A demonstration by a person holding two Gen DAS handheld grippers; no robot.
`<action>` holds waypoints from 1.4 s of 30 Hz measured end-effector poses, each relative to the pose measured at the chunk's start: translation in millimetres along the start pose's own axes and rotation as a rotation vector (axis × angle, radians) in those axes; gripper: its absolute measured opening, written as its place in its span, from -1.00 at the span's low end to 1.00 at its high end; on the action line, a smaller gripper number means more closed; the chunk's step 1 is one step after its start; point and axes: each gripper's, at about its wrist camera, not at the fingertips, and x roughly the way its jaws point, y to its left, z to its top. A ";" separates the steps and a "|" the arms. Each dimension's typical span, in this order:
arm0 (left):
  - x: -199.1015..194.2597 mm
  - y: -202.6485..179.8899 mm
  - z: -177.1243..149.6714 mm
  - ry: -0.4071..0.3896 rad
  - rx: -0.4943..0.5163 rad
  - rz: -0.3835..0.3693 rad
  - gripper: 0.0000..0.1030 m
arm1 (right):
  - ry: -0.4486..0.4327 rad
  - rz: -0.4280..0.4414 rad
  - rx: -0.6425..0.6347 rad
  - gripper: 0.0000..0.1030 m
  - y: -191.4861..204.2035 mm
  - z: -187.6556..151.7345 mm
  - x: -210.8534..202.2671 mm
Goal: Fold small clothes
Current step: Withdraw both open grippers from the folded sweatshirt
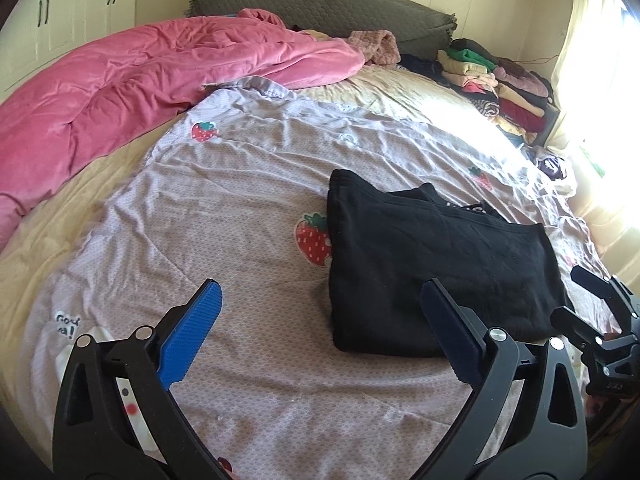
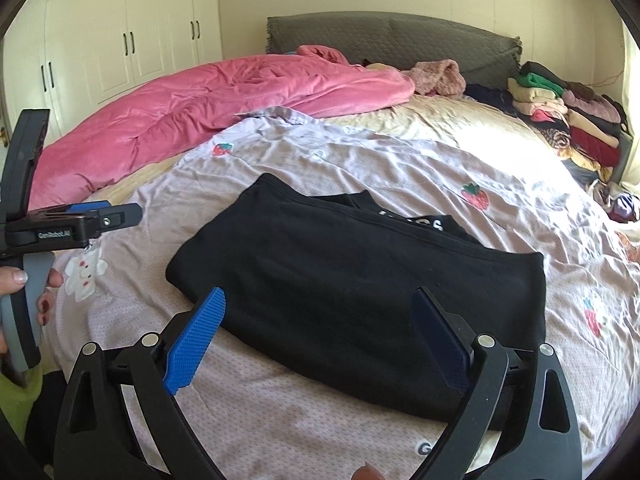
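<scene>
A black garment (image 1: 436,264) lies folded into a rectangle on the lilac strawberry-print sheet (image 1: 240,184); it also shows in the right wrist view (image 2: 360,292), with white lettering at its far edge. My left gripper (image 1: 320,308) is open and empty, just left of and in front of the garment's near left corner. My right gripper (image 2: 318,312) is open and empty, its fingers straddling the garment's near edge from above. The right gripper also shows at the right edge of the left wrist view (image 1: 592,304). The left gripper appears at the left edge of the right wrist view (image 2: 120,212).
A pink quilt (image 1: 120,92) is bunched at the far left of the bed. A stack of folded clothes (image 1: 492,80) sits at the far right by the grey headboard (image 1: 320,4). White wardrobes (image 2: 120,40) stand behind. A small white plush charm (image 2: 84,272) hangs from the left gripper.
</scene>
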 end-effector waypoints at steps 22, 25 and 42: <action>33.3 23.4 31.1 0.014 0.033 0.113 0.81 | 0.059 0.100 -0.121 0.82 58.5 8.2 58.5; 40.1 22.2 50.3 0.016 0.074 0.123 0.81 | 0.080 0.104 -0.135 0.82 64.4 5.4 67.3; 115.7 1.8 93.4 0.153 0.154 0.063 0.81 | 0.131 -0.050 -0.368 0.82 120.2 -28.1 124.9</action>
